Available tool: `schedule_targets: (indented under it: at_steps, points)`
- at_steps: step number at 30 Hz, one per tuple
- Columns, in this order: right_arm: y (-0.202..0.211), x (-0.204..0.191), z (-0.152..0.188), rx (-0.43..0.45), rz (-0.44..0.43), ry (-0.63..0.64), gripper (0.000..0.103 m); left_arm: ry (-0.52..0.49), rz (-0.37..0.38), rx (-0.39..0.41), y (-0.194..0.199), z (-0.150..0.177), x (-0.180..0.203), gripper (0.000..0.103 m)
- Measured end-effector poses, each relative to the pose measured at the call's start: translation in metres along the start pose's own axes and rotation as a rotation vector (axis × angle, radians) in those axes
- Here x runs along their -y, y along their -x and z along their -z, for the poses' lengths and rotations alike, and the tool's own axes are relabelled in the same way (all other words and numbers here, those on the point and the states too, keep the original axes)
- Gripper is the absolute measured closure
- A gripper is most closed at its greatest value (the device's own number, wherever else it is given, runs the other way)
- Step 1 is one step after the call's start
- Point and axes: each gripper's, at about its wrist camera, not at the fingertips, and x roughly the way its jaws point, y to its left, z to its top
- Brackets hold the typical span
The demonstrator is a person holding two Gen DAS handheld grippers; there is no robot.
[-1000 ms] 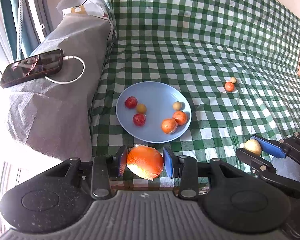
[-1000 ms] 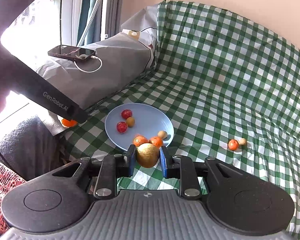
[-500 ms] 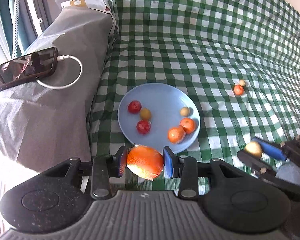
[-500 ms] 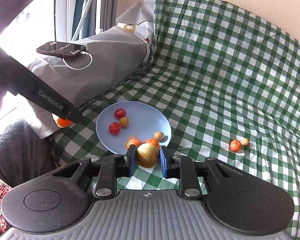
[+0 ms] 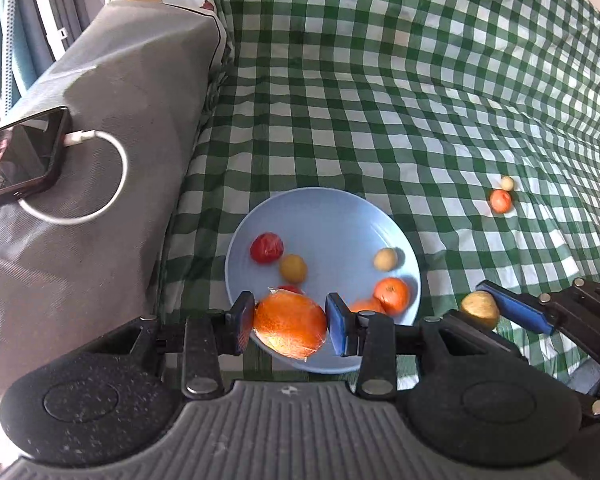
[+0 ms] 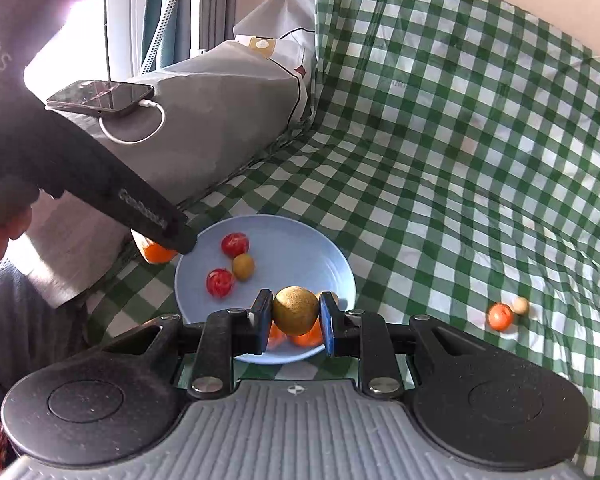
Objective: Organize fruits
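- Both hands are closing in on the round pale-blue plate (image 5: 324, 216) on the green-and-white checked cloth (image 5: 380, 100) — a second ago it sat well ahead of the tongs, and now it is sliding right under them in both wrist views.
- The left tongs (image 5: 290, 322) are staying clamped on the large glossy orange fruit (image 5: 290, 328), both pads pressing its sides, the gap between them just as it was a second back; the fruit is now hanging over the plate's near rim.
- The right tongs (image 6: 294, 318) are squeezed down as narrow as they go on the small round yellow-brown fruit (image 6: 295, 310), which is hovering over the plate's near right part, above the two small orange mandarins (image 5: 390, 296).
- Already lying in the plate: two red fruits (image 6: 220, 282), a little yellow one and a pale one, besides the mandarins.
- My read: this is the carry ending and the drop-off beginning, with both fruits looking close to release over the plate.
- Still waiting out on the cloth, well apart from the plate: a small orange-red fruit (image 5: 500, 201) touching a tiny pale ball (image 5: 507, 183), so the job looks unfinished.
- Off to the side, a black phone (image 5: 16, 160) on its white cable is resting on the grey cushion (image 5: 132, 92).
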Motion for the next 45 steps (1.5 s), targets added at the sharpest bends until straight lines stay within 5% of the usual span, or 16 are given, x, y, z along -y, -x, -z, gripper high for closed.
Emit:
schedule_targets:
  at_steps: [24,26,28,30,35,45]
  points:
    - [-0.107,0.008,-0.011,-0.099,-0.079,0.06,0.077,-0.033,-0.006,-0.09,-0.099,-0.027,-0.002,0.06]
    - [-0.111,0.008,-0.011,-0.106,-0.096,0.059,0.077,-0.049,-0.022,-0.062,-0.096,-0.027,-0.001,0.042]
    - [-0.11,0.009,-0.012,-0.117,-0.12,0.05,0.068,-0.058,-0.03,-0.022,-0.086,-0.026,0.0,0.002]
    - [-0.103,0.01,-0.012,-0.118,-0.113,0.043,0.042,-0.061,-0.025,0.026,-0.07,-0.021,0.0,0.0]
    - [-0.067,0.015,-0.004,-0.155,-0.094,0.001,0.016,-0.088,-0.031,0.039,-0.032,0.004,0.0,0.0]
    - [0.02,-0.007,0.01,-0.13,-0.037,-0.085,0.003,-0.023,-0.051,0.074,0.039,0.053,-0.007,0.0]
